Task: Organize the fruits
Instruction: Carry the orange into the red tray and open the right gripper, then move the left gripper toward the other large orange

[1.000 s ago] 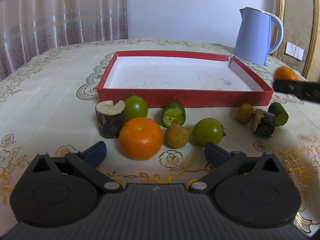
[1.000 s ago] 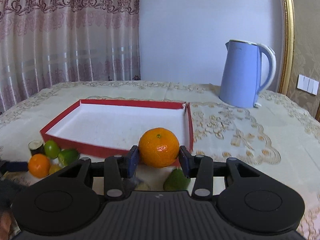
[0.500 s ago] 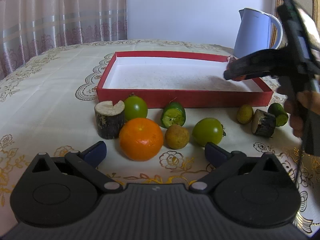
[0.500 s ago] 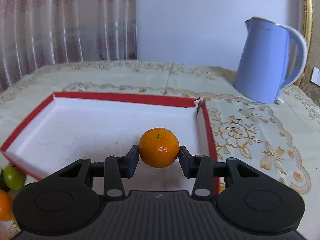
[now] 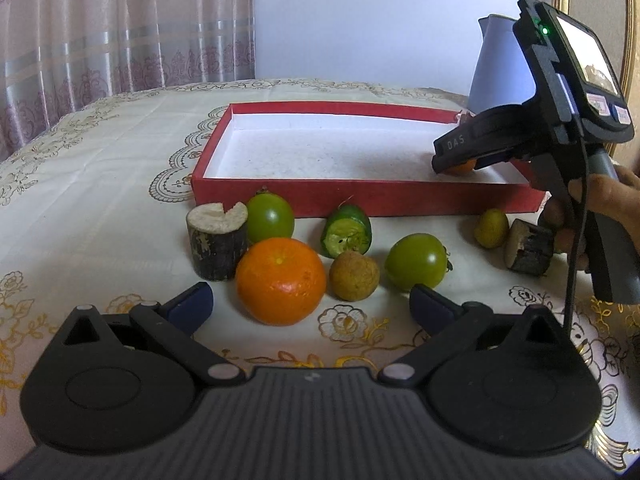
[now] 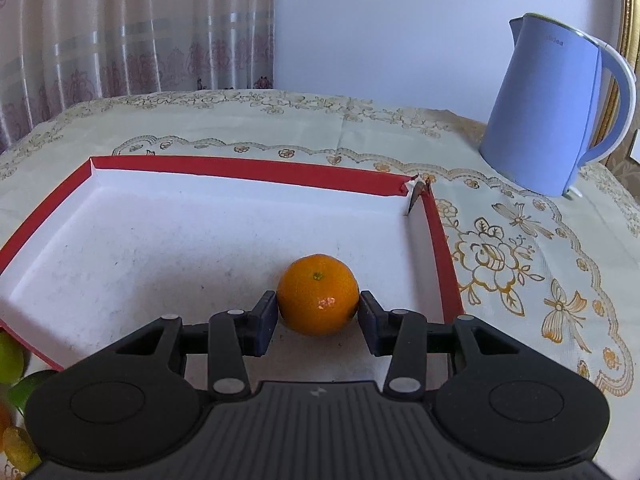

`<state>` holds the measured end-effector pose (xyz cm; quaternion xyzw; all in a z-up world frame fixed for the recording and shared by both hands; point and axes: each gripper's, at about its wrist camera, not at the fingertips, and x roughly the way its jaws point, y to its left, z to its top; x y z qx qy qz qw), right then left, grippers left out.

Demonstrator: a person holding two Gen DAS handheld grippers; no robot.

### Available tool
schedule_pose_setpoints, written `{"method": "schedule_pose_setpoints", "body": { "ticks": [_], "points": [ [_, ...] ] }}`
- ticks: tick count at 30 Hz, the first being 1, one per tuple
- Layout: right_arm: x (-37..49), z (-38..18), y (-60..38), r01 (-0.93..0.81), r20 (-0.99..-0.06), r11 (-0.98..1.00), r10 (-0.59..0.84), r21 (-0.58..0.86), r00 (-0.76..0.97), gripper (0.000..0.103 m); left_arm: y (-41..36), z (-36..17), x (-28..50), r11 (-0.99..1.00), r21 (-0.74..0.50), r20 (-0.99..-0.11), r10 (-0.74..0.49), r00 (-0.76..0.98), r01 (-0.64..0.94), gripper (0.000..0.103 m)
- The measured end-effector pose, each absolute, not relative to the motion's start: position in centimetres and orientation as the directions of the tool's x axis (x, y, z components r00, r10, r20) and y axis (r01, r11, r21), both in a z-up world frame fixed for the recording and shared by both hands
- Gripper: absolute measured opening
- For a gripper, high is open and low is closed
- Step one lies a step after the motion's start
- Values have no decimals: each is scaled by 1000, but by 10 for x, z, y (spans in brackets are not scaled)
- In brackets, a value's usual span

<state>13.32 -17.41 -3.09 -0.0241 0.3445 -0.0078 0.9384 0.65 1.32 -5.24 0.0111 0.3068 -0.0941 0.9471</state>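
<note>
A red tray (image 6: 240,168) with a white floor lies on the table. My right gripper (image 6: 318,305) holds a small orange (image 6: 318,294) low over the tray's near right corner. The orange seems to rest on the floor. The jaws are opening, with both pads still against the orange. In the left wrist view the right gripper (image 5: 452,160) hides most of the small orange (image 5: 460,168). My left gripper (image 5: 310,300) stands open and empty just before a big orange (image 5: 280,280) in front of the tray (image 5: 360,198).
Before the tray lie two green tomatoes (image 5: 270,218) (image 5: 416,260), a cut green fruit (image 5: 347,232), a brown round fruit (image 5: 354,270), a small yellow fruit (image 5: 491,228) and two dark stumps (image 5: 216,240) (image 5: 528,248). A blue kettle (image 6: 548,108) stands right of the tray.
My right gripper carried the small orange from in front of the tray to over its right part and sank toward the floor. The left gripper and the loose fruit stayed put.
</note>
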Motion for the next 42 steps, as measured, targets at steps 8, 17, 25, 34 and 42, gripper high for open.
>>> {"method": "schedule_pose_setpoints", "body": {
  "ticks": [8, 17, 25, 34, 42],
  "points": [
    [94, -8, -183, -19, -565, 1000, 17, 2, 825, 80, 12, -53, 8, 982, -37, -584, -170, 794, 184, 103],
    [-4, -11, -214, 62, -493, 998, -43, 23, 869, 80, 12, -54, 8, 982, -31, -583, -168, 795, 184, 103],
    [-48, -31, -225, 52, -532, 998, -21, 43, 847, 80, 13, -53, 6, 982, -33, -582, -168, 795, 184, 103],
    [-41, -45, -221, 63, -560, 997, -30, 40, 828, 81, 27, -50, -12, 988, -16, -560, -136, 817, 153, 103],
    [-39, -53, -221, 80, -559, 996, -44, 41, 828, 85, 46, -46, 0, 993, -44, -582, -116, 805, 111, 103]
  ]
}}
